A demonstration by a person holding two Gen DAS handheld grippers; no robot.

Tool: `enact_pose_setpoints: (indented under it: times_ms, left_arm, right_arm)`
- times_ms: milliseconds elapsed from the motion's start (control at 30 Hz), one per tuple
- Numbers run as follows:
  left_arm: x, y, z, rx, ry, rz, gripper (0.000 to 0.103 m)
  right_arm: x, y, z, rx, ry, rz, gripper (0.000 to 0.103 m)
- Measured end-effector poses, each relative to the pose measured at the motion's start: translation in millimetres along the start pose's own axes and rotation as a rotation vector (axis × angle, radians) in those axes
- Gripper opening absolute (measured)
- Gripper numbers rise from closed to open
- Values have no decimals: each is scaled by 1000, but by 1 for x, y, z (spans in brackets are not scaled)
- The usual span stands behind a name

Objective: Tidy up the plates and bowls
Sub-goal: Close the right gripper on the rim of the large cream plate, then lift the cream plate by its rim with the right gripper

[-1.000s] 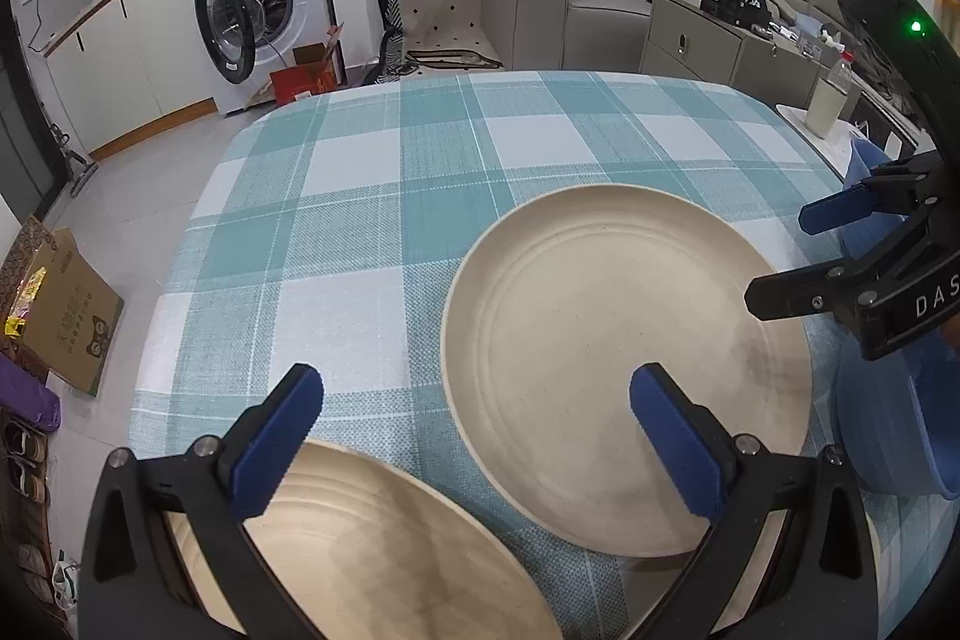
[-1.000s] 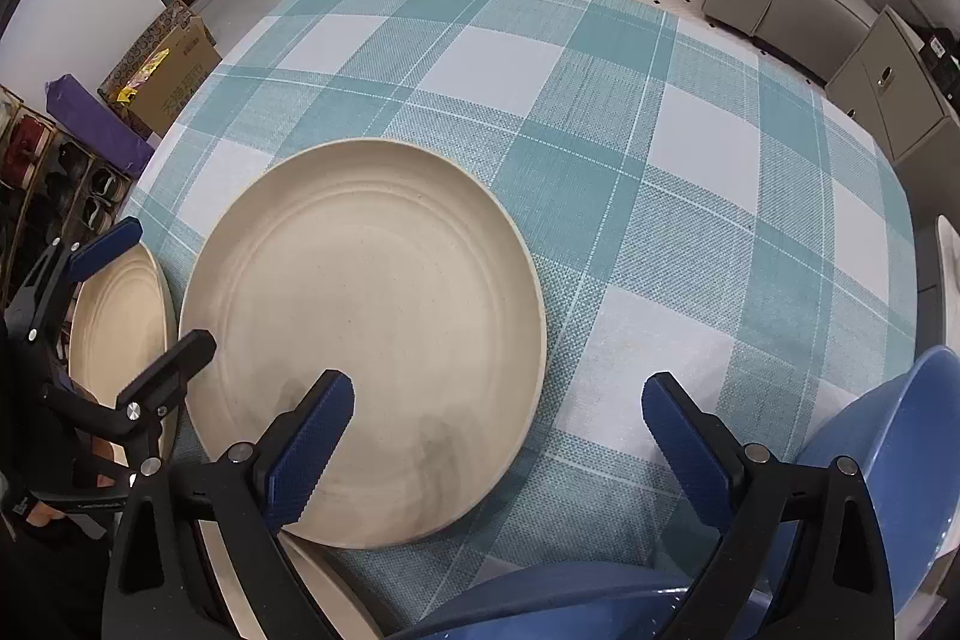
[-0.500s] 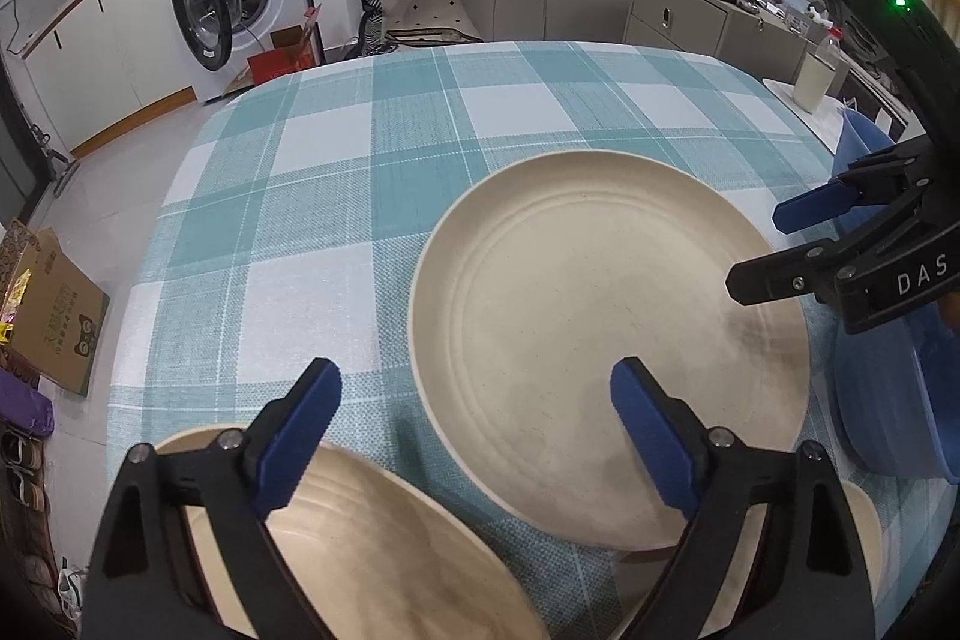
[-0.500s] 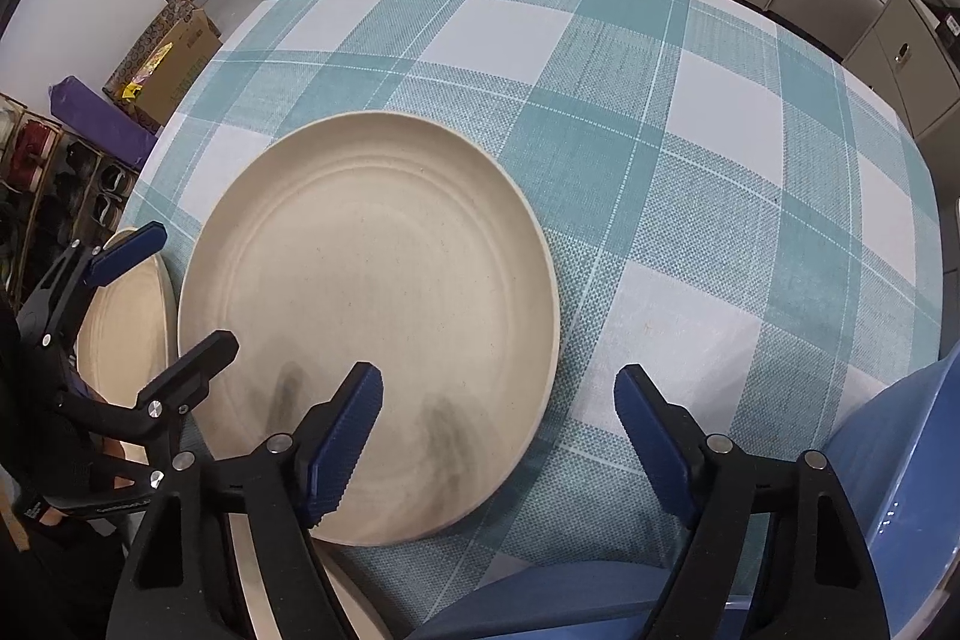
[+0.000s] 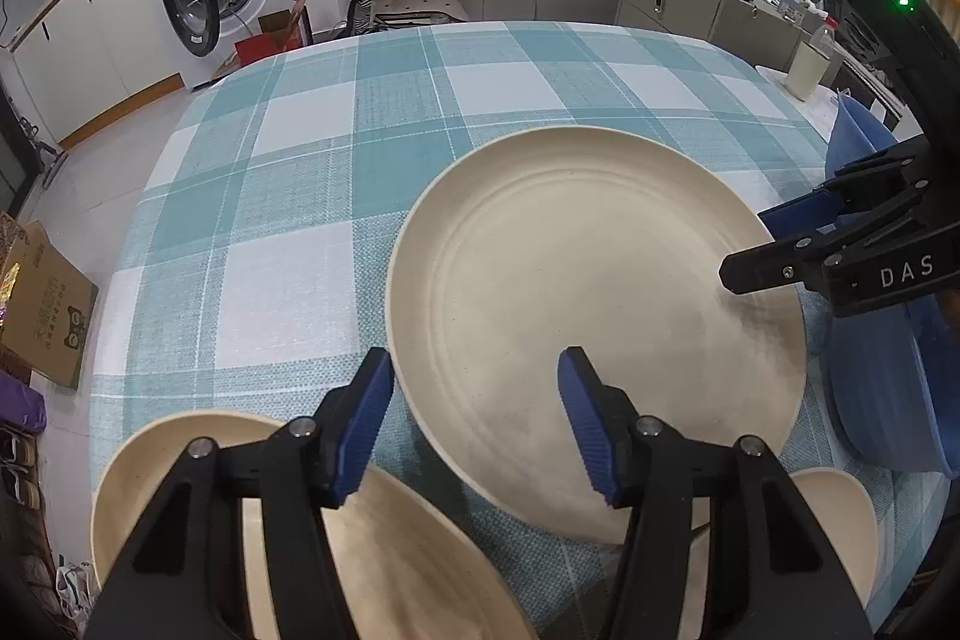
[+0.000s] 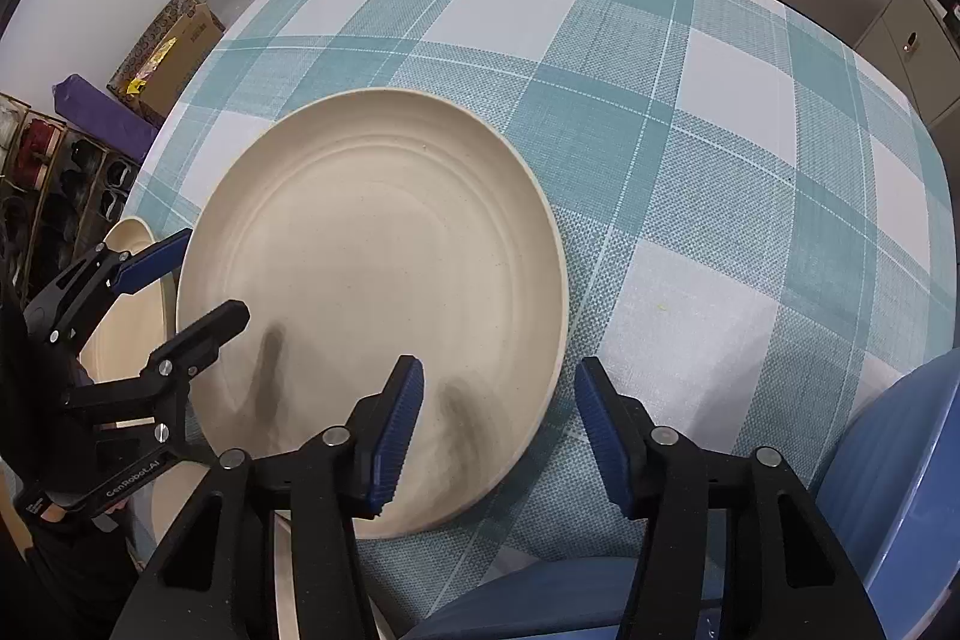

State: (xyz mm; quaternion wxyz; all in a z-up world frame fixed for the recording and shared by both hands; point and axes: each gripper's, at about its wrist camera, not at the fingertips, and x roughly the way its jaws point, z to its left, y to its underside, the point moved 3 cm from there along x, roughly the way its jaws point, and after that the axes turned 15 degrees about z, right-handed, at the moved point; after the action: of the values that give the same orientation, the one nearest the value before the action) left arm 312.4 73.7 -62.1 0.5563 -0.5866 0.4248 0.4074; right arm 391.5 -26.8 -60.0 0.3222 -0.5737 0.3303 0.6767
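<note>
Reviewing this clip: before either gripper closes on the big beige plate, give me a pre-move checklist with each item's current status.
1. Left gripper straddles the big beige plate's near rim; jaws have just been closing, pads not yet pressing: ok.
2. Right gripper straddles the plate's rim on its own side; jaws have just been closing, not yet gripping: ok.
3. Plate lies flat on the checked tablecloth, nothing on it: ok.
4. The two grippers are apart, not touching: ok.
5. Smaller beige dish under the left gripper is clear of the fingers: cannot tell.
6. Blue dish clear of the right gripper: cannot tell.
</note>
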Motion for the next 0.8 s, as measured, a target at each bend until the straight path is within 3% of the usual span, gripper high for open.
enact_pose_setpoints:
  times_ms: [233, 400, 567, 800]
  left_arm:
    - [-1, 1, 8, -20, -9, -1, 37]
    - [-2, 1, 12, -30, -8, -5, 29]
    - [-2, -1, 16, -53, 11, -4, 28]
    - [-7, -1, 16, -64, 16, -21, 28]
  right_arm:
    - [2, -1, 3, -5, 17, 4, 45]
    - [3, -2, -1, 10, 45, 1, 29]
    - [1, -1, -6, 19, 59, -9, 20]
    - [-7, 0, -6, 29, 67, -39, 17]
